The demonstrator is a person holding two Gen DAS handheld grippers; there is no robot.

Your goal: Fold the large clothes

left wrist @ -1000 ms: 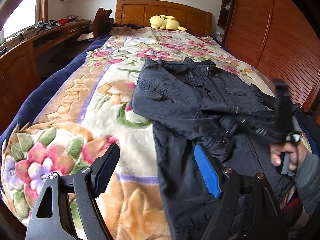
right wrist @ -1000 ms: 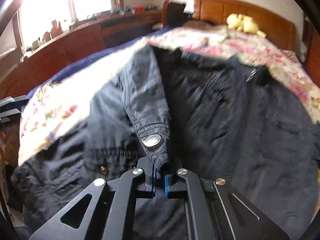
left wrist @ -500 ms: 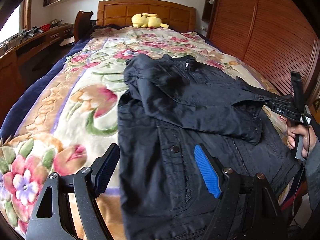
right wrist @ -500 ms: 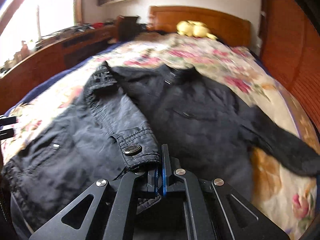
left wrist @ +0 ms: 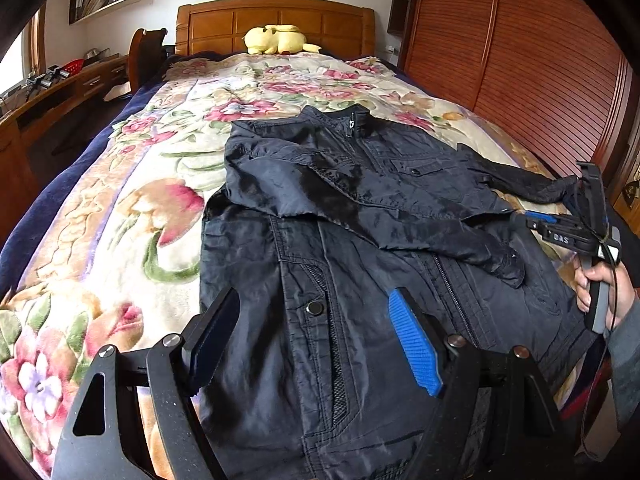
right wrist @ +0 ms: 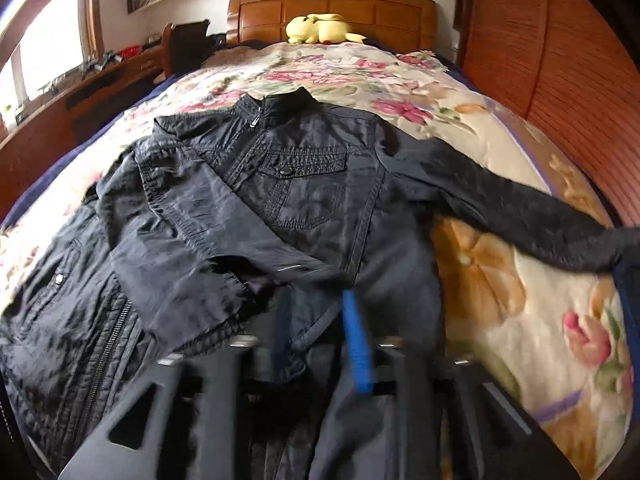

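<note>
A dark navy jacket (left wrist: 360, 208) lies face up on the flowered bedspread (left wrist: 132, 208), collar toward the headboard. Its left sleeve (left wrist: 400, 220) is folded across the chest, with the cuff resting near the zipper. The other sleeve (right wrist: 520, 208) stretches out to the right. My left gripper (left wrist: 316, 344) is open and empty above the jacket's hem. My right gripper (right wrist: 320, 328) is open, blurred, just behind the folded sleeve's cuff (right wrist: 224, 288). It also shows at the right edge of the left wrist view (left wrist: 560, 228), held by a hand.
A yellow plush toy (left wrist: 280, 40) lies at the wooden headboard (left wrist: 276, 20). A wooden desk (left wrist: 48, 96) with clutter runs along the left of the bed. A slatted wooden wardrobe (left wrist: 520, 60) stands on the right.
My right gripper carried the sleeve cuff across the jacket's chest, laid it down and opened. The left gripper stayed open and shifted right over the hem.
</note>
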